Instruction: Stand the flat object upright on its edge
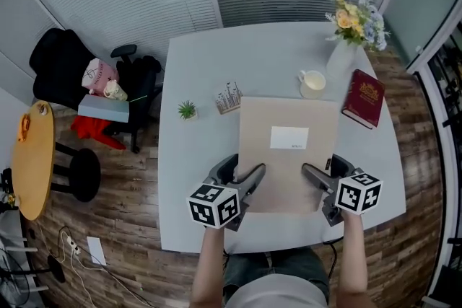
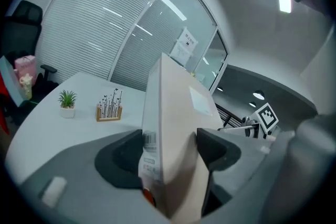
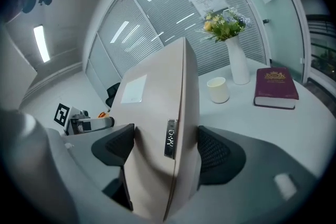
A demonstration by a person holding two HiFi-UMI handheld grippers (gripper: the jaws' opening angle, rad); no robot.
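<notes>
Two hand-held grippers clamp the near end of a flat beige box [image 1: 289, 155] above a grey table [image 1: 209, 61], the left gripper [image 1: 249, 180] pinching its faces at the left side edge and the right gripper [image 1: 317, 180] doing the same at the right. The raise looks begun. Next, the box needs swinging until one edge sits squarely on the table before either grip loosens.
</notes>
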